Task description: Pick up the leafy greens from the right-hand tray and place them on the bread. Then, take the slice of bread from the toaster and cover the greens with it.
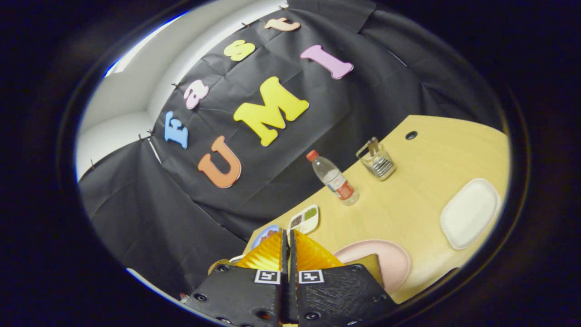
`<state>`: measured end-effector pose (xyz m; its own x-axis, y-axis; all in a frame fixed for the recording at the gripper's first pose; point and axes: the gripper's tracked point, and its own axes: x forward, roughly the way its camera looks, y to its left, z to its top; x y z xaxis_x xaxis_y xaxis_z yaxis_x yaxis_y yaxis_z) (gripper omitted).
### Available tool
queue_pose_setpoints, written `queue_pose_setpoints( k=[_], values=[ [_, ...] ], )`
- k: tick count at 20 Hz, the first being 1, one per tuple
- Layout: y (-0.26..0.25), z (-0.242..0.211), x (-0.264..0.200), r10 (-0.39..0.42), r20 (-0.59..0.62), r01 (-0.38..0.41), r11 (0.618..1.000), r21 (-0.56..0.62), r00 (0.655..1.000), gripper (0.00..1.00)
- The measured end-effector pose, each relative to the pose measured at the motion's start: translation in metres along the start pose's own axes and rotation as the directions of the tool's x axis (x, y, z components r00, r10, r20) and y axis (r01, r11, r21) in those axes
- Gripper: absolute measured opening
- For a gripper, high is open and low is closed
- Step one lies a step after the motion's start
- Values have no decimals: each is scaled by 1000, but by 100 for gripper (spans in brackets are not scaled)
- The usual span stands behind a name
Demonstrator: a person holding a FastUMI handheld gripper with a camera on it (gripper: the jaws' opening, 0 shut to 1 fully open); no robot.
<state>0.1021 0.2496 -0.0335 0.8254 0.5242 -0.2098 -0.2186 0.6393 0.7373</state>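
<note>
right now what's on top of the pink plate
A slice of bread lies on the pink plate, with nothing visible on the part that shows. The shut gripper covers the bread's near side and part of the plate, so anything there is hidden.

Gripper [288, 240] fingers pressed together, empty, above a pink plate [395, 259] holding bread [370, 263].

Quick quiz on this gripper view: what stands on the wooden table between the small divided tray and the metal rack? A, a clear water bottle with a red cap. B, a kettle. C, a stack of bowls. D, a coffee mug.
A: a clear water bottle with a red cap stands on the table, with the divided tray to one side and the metal rack to the other; the gripper has its fingers closed together on nothing.
</note>
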Motion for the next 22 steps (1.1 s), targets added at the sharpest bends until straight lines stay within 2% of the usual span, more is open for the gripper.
queue_pose_setpoints(
  k=[5, 10, 20, 21, 22],
  values=[
    [-6, -41, 29, 20, -54, -15, 997, 82, 998, 0],
    [-53, -43, 28, -50, -56, 57, 990, 132, 997, 0],
    [-140, -49, 19, -218, -38, 217, 976, -28, 975, 0],
    [-147, -51, 15, -231, -38, 229, 972, -42, 972, 1],
    [-152, -50, 14, -239, -33, 237, 970, -54, 970, 6]
  ],
)
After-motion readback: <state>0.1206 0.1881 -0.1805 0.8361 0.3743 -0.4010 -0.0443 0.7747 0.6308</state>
